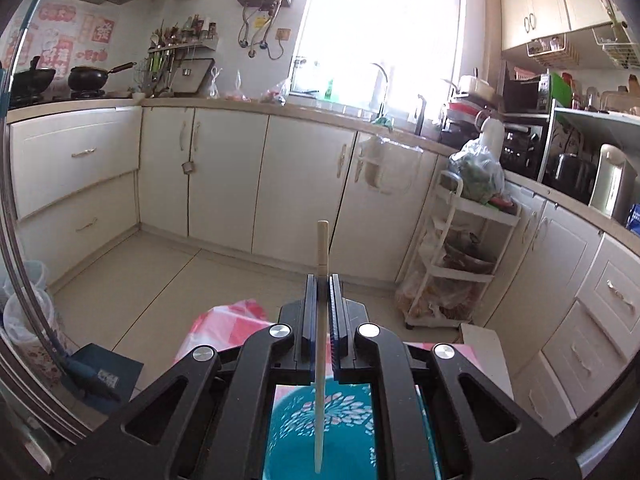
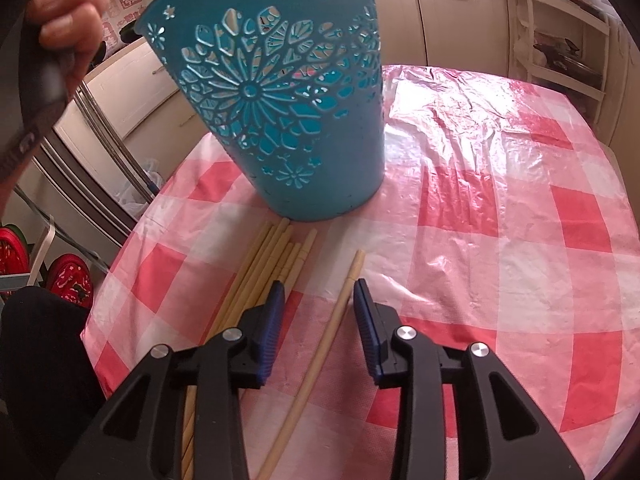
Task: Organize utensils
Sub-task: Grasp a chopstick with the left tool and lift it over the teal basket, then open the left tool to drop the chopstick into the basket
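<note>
My left gripper (image 1: 323, 280) is shut on a pale wooden chopstick (image 1: 322, 248). It holds the stick upright, with the tip hanging over the open mouth of the teal cut-out holder (image 1: 344, 436) below. In the right wrist view the same teal holder (image 2: 280, 120) stands on the red-and-white checked tablecloth (image 2: 500, 220). My right gripper (image 2: 319, 292) is open, low over the cloth, with a single chopstick (image 2: 320, 352) lying between its fingers. A bundle of several chopsticks (image 2: 264, 264) lies just to its left, in front of the holder.
The person's hand (image 2: 64, 28) holding the left gripper shows at the upper left of the right wrist view. Cream kitchen cabinets (image 1: 224, 176) and a white shelf trolley (image 1: 456, 248) stand beyond the table. Red stools (image 2: 68, 280) sit on the floor at the left.
</note>
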`<control>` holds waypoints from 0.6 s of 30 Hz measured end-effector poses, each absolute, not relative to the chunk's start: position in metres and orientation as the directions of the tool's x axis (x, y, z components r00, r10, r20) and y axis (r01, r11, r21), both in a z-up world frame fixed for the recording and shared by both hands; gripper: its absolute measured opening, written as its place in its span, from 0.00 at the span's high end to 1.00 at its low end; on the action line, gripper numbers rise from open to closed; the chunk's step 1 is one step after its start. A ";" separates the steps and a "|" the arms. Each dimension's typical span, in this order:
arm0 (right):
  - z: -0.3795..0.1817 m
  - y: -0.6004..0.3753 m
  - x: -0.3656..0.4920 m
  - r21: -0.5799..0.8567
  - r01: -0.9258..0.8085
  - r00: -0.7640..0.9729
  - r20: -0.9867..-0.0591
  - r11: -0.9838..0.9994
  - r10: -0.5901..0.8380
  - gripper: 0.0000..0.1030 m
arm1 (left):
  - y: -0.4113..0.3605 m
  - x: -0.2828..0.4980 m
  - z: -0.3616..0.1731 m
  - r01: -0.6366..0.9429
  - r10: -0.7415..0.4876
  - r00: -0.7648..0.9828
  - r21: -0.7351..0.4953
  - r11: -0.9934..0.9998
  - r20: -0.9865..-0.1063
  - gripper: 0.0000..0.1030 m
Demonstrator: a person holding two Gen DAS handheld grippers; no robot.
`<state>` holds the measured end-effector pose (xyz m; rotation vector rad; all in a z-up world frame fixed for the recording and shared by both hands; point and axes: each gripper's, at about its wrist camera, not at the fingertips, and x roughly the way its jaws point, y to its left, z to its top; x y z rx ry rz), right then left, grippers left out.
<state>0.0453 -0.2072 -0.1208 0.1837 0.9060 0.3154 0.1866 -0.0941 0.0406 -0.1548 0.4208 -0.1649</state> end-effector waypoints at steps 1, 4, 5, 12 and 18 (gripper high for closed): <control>-0.121 -0.209 0.046 0.291 -0.191 0.573 -0.742 0.937 0.347 0.65 | -0.094 0.187 0.031 0.126 -0.187 0.889 -0.170 0.977 -0.418 0.95; -0.120 -0.209 0.045 0.286 -0.192 0.572 -0.744 0.939 0.344 0.65 | -0.087 0.185 0.012 0.109 -0.164 0.863 -0.142 0.984 -0.477 0.93; -0.120 -0.210 0.044 0.279 -0.192 0.574 -0.746 0.941 0.338 0.67 | -0.082 0.182 0.008 0.107 -0.161 0.858 -0.137 0.985 -0.487 0.93; -0.121 -0.206 0.043 0.216 -0.177 0.588 -0.759 0.960 0.279 0.79 | -0.038 0.133 0.008 0.057 -0.107 0.874 -0.119 0.991 -0.474 0.43; -0.118 -0.194 0.042 0.090 -0.202 0.571 -0.798 0.975 0.191 0.88 | 0.011 0.102 0.001 -0.005 -0.068 0.888 -0.158 0.987 -0.454 0.32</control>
